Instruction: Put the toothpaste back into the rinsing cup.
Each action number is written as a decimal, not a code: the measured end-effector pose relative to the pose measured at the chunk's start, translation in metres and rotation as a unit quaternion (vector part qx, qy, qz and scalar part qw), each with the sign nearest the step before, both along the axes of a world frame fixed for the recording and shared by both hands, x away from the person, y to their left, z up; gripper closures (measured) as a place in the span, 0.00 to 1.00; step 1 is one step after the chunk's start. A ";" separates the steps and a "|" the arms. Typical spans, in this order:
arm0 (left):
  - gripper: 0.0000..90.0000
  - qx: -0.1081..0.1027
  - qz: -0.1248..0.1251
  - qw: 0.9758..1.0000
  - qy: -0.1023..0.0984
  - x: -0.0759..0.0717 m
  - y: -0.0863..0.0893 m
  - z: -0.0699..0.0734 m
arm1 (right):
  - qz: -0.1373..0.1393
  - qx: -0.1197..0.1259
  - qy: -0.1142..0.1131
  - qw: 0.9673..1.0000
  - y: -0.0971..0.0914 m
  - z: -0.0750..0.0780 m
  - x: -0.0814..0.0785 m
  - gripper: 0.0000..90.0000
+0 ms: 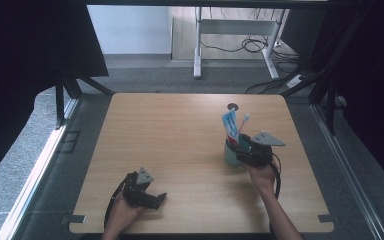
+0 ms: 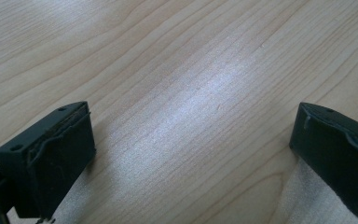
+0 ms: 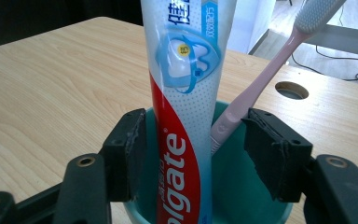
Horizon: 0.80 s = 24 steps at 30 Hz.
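A teal cup (image 1: 231, 156) stands at the right of the wooden table (image 1: 180, 130). A red, white and blue toothpaste tube (image 1: 229, 122) and a pink toothbrush (image 1: 243, 120) stand upright in it. My right gripper (image 1: 243, 145) is just behind the cup on the person's side. In the right gripper view the tube (image 3: 186, 70) and the toothbrush (image 3: 270, 65) rise from the cup (image 3: 233, 186) between the jaws of my right gripper (image 3: 196, 135), which is open, with a gap at each pad. My left gripper (image 1: 159, 199) rests open near the front left edge, with bare wood between its jaws (image 2: 191, 158).
A round cable hole (image 1: 232, 106) lies in the tabletop just beyond the cup, also seen in the right gripper view (image 3: 292, 89). Past the far edge stand a white desk frame (image 1: 198, 45) and loose cables (image 1: 252, 46) on the floor. Dark curtains hang on both sides.
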<state>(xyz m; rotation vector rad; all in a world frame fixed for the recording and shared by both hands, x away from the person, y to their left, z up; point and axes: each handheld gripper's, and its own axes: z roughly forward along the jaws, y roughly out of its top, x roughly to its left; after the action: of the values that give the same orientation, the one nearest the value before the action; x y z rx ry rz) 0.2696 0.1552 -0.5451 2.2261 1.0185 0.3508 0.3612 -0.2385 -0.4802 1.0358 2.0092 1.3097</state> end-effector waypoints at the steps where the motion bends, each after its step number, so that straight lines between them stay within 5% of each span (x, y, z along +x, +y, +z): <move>1: 0.00 0.000 0.000 1.000 0.000 0.000 0.000 0.000 | 0.001 -0.001 0.001 1.000 0.000 0.001 0.000 0.42; 17: 0.00 0.001 -0.001 1.000 0.000 0.000 0.000 0.000 | 0.009 -0.034 0.016 0.999 0.002 0.014 -0.009 0.27; 24: 0.00 0.000 0.000 1.000 0.000 0.000 0.000 0.000 | 0.008 -0.071 0.023 0.997 0.009 0.019 -0.014 0.15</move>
<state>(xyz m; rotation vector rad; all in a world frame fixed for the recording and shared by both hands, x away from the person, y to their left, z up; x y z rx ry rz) 0.2696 0.1553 -0.5450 2.2271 1.0177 0.3503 0.3469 -0.2293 -0.4614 0.9939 2.1139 1.1428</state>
